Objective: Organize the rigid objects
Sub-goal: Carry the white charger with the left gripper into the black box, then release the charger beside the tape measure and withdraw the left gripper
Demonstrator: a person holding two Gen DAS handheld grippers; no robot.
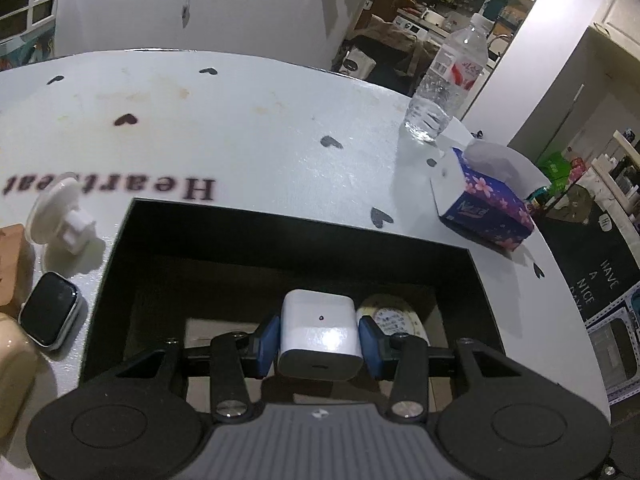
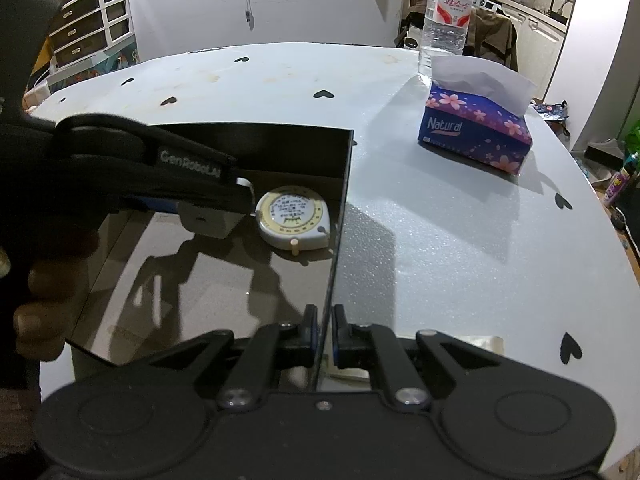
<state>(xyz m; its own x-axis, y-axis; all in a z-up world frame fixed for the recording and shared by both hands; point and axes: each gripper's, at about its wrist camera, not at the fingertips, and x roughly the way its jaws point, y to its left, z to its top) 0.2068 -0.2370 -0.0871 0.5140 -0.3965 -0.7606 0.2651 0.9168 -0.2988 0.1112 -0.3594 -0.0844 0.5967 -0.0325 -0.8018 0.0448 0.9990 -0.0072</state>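
Note:
My left gripper (image 1: 319,340) is shut on a white charger block (image 1: 319,340) and holds it inside the black box (image 1: 120,248), above its floor. A round tape measure (image 1: 396,318) lies in the box beside it, also in the right wrist view (image 2: 294,218). My right gripper (image 2: 325,336) is shut on the box's right wall (image 2: 340,208) near its front. The left gripper (image 2: 224,196) reaches in from the left there, with the charger (image 2: 208,222) under it. A smartwatch (image 1: 50,314) and a white suction hook (image 1: 60,212) lie on the table left of the box.
The round white table (image 2: 440,240) has black heart marks. A blue tissue box (image 2: 476,132) and a water bottle (image 2: 446,12) stand at the far right. A brown object (image 1: 12,264) sits at the left edge. The table rim drops off to the right.

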